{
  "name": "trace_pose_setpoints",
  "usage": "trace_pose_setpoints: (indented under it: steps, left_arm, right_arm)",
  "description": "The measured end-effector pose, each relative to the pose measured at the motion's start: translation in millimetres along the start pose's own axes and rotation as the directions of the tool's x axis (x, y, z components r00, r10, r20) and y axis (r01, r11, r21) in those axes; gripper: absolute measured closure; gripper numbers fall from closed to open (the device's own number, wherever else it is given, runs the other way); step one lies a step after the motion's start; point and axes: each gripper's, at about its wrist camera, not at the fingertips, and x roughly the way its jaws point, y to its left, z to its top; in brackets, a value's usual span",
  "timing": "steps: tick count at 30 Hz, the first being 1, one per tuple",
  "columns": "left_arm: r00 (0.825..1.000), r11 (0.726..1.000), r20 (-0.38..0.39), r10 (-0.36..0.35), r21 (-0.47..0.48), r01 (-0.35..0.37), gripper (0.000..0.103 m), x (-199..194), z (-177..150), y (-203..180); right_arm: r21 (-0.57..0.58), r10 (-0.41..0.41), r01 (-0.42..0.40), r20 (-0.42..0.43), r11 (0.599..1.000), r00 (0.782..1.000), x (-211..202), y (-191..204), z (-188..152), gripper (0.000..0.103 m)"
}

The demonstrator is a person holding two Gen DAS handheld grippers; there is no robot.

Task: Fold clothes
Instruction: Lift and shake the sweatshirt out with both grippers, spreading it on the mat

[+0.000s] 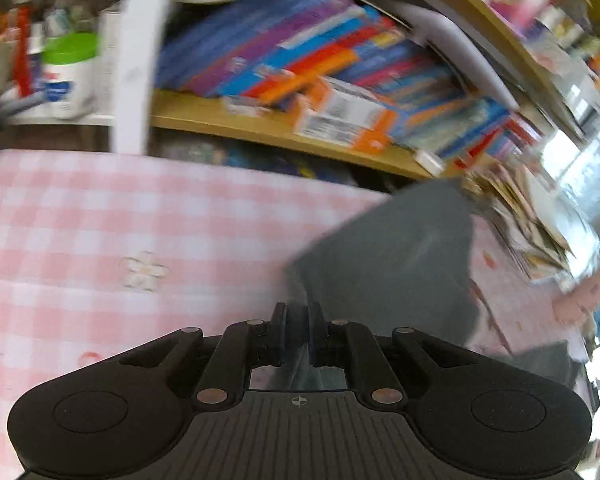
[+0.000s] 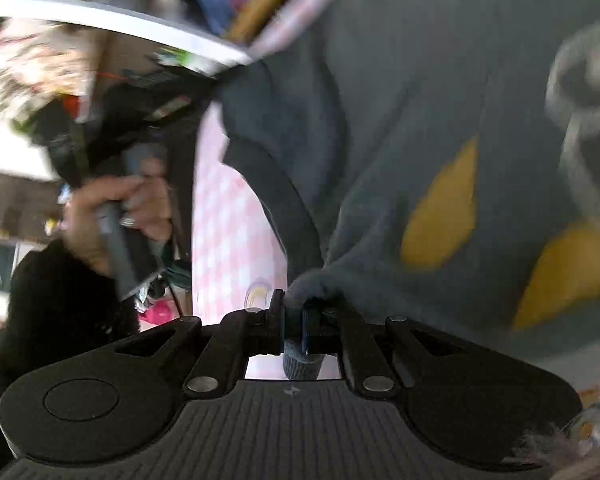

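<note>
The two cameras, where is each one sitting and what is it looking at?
Left wrist: sits on the left gripper, looking forward across the pink checked tablecloth toward a bookshelf; its fingers pinch a dark grey garment. No part of the person's body shows.
Right wrist: sits on the right gripper, looking along the same garment, which has yellow patches and is pinched in its fingers; the person's hand, gripping a handle, and a black sleeve show at left.
Shared: the grey garment and the tablecloth.
</note>
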Motion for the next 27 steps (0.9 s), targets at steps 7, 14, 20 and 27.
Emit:
trace_pose_setpoints:
  steps: [7, 14, 20, 27]
  left_arm:
    - [0.977, 0.999, 0.209, 0.052, -0.018, -0.049, 0.087, -55.5, 36.7, 22.0]
    - [0.974, 0.994, 0.207, 0.093, -0.083, -0.077, 0.058, -87.5, 2.5, 52.0]
    - [0.982, 0.979, 0.123, 0.146, -0.160, -0.126, 0.054, -76.0, -58.6, 50.6]
    - [0.977, 0.956, 0.022, 0.210, -0.214, -0.201, 0.047, -58.9, -121.2, 45.2]
  right_arm:
    - [-0.001, 0.099, -0.099, -0.051, 0.995, 0.994, 62.3, 45.9, 13.5, 0.095]
    - [-0.123, 0.064, -0.093, -0.221, 0.988, 0.973, 88.9, 75.7, 19.0, 0.067]
    - [-0.219, 0.157, -0.222, -0.280, 0.950, 0.947, 47.4, 83.9, 17.0, 0.060]
    - [-0.362, -0.008, 0.034, 0.073, 0.932, 0.997, -54.1, 45.0, 44.0, 0.058]
